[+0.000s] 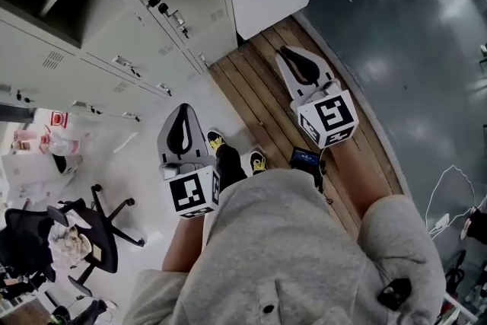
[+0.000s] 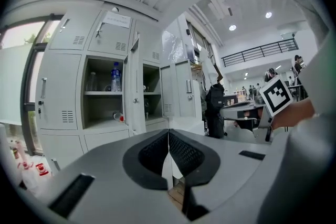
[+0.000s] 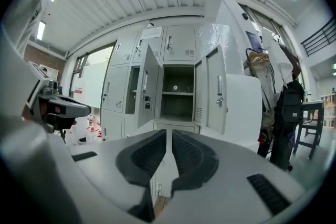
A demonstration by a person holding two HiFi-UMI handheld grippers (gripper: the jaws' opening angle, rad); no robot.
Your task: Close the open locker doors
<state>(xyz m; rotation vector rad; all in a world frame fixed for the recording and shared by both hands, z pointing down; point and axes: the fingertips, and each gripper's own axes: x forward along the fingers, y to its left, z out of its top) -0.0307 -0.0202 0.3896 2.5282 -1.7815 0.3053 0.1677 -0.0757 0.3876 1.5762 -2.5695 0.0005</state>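
Status: nothing closed yet. The right gripper view shows a locker compartment point(image 3: 177, 93) wide open, with its left door point(image 3: 148, 89) and right door point(image 3: 216, 89) swung out. The left gripper view shows open compartments, a bottle point(image 2: 116, 77) on a shelf and a door point(image 2: 135, 86) edge-on (possibly the same bank, can't confirm). Left hand-held gripper point(image 2: 168, 136) is clenched and empty. Right hand-held gripper point(image 3: 169, 136) is all but closed and empty. Both are well apart from the doors. My read: the whole job remains.
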